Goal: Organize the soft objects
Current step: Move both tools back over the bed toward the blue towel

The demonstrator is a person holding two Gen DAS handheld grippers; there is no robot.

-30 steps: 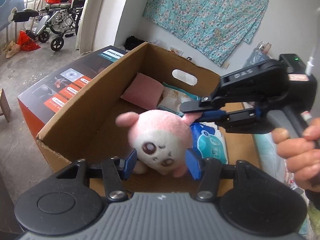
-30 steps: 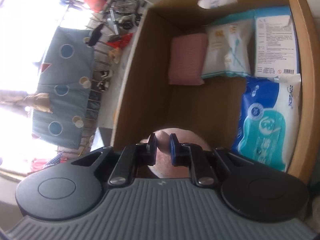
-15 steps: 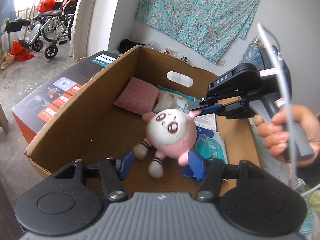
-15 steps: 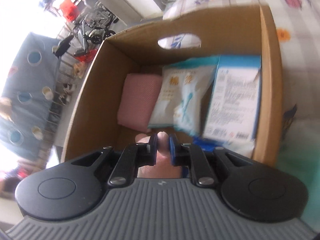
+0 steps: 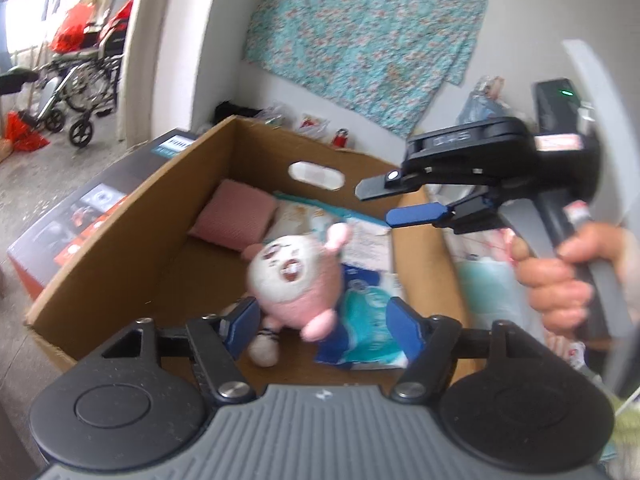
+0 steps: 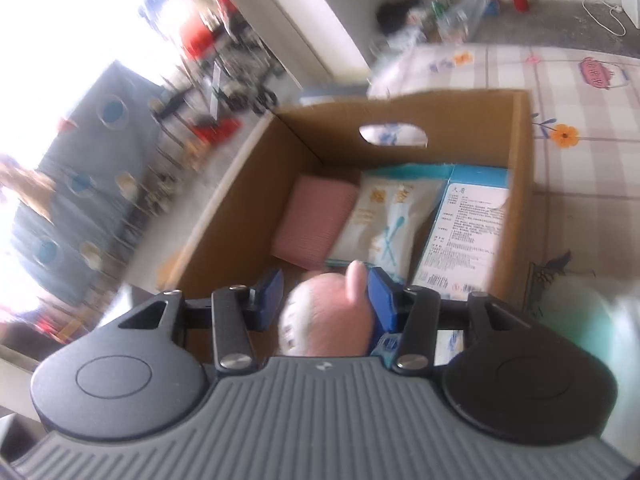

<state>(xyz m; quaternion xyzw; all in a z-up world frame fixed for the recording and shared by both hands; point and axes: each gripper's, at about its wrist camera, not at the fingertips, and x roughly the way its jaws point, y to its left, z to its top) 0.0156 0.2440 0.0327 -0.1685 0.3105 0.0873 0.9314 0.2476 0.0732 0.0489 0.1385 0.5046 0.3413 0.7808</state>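
A pink and white plush toy (image 5: pixel 296 276) is inside the open cardboard box (image 5: pixel 120 224), upside down, free of both grippers. My right gripper (image 5: pixel 396 202) is open above the box's right side, its jaws apart and empty. In the right wrist view the plush (image 6: pixel 328 320) shows below the open right gripper (image 6: pixel 326 294). My left gripper (image 5: pixel 320 320) is open at the box's near edge, with the plush beyond its fingers.
In the box lie a pink cloth pad (image 5: pixel 236 220), a white packet (image 6: pixel 384 220), a blue-edged white pack (image 6: pixel 468 232) and a blue wipes pack (image 5: pixel 368 320). A printed carton (image 5: pixel 80 216) stands left of the box. A wheelchair (image 5: pixel 80 76) stands far left.
My right gripper opened and let go of the plush's ear, then rose and drew back to the right. The plush dropped lower into the box.
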